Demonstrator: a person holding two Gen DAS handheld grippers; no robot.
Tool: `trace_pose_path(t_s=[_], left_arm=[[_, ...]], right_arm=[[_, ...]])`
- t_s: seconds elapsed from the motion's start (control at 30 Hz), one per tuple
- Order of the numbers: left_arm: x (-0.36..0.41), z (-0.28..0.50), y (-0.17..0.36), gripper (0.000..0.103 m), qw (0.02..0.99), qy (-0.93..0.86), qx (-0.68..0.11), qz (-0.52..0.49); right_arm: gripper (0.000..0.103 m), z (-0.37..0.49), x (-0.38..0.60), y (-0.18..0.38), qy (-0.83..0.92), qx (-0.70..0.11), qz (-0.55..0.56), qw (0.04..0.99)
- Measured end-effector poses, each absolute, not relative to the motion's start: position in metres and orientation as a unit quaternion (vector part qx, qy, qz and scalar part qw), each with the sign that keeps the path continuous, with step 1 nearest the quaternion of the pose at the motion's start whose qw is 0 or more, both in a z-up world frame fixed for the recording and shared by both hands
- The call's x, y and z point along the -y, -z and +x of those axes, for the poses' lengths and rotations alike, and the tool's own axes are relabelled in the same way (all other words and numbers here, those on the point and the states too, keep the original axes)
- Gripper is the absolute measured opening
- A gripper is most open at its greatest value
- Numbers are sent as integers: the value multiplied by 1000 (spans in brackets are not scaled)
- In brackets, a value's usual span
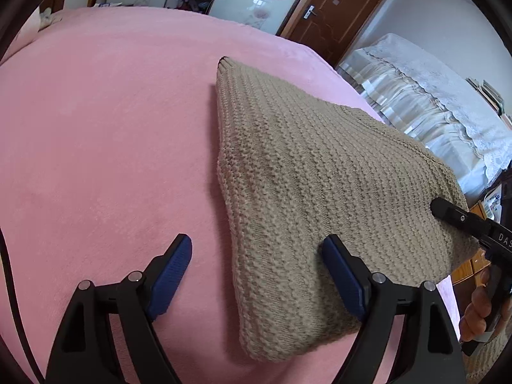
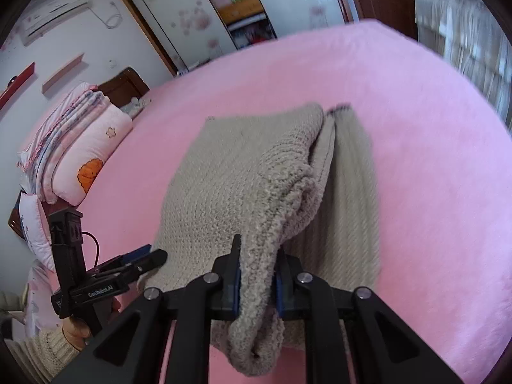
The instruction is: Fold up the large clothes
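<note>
- The tan knitted sweater (image 2: 243,172) lies partly folded on the pink bed (image 2: 416,128), its far end flat and its near end lifted. The right tool (image 2: 256,283) is clamped on a thick bunched wad of the near edge, several layers deep. A wad that thick can work loose layer by layer, so the lower layers may drop out and spoil the fold.
- The left tool (image 1: 256,275) stands wide open with nothing pinched: one pad rests beside the near corner of the knit, the other over bare bed. If it closes here, it probably catches only the top layer, or a little of the bedcover with it.
- With one side held and the other free, any pull by the right tool likely drags the sweater askew, leaving the edges misaligned.
- The loose open knit can snag on a pad edge and stretch rather than slide.
- The two tools sit near each other at the near edge; the right one shows at the right of the left wrist view, so a careless sweep could knock them together.
- The folded bedding (image 2: 73,160) at the far left lies well apart and poses little risk.
</note>
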State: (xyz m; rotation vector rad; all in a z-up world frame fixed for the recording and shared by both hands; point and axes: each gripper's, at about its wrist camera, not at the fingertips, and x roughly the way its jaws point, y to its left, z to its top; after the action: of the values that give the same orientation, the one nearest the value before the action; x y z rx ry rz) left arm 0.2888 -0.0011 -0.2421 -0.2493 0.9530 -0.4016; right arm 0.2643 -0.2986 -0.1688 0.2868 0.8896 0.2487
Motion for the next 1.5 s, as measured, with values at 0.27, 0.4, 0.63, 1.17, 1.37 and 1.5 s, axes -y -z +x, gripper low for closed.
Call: trace_pose_path(t_s=[0.27, 0.4, 0.63, 1.17, 1.37, 1.5], left_arm=[[32, 293, 247, 85, 849, 210, -475, -95], [41, 289, 242, 89, 859, 211, -462, -72], [35, 291, 262, 93, 854, 193, -478, -65], [39, 296, 178, 92, 876, 198, -440, 2], [84, 367, 161, 72, 868, 234, -437, -9], [120, 426, 176, 63, 857, 232, -460, 5]], right_arm=[[15, 245, 336, 212, -44, -453, 157, 877], [15, 225, 340, 210, -30, -422, 162, 892], [15, 244, 338, 245, -22, -460, 151, 875], [57, 245, 322, 151, 12, -391, 35, 920], [16, 318, 294, 150, -38, -417, 38, 907], [14, 376, 282, 169, -39, -434, 38, 899]])
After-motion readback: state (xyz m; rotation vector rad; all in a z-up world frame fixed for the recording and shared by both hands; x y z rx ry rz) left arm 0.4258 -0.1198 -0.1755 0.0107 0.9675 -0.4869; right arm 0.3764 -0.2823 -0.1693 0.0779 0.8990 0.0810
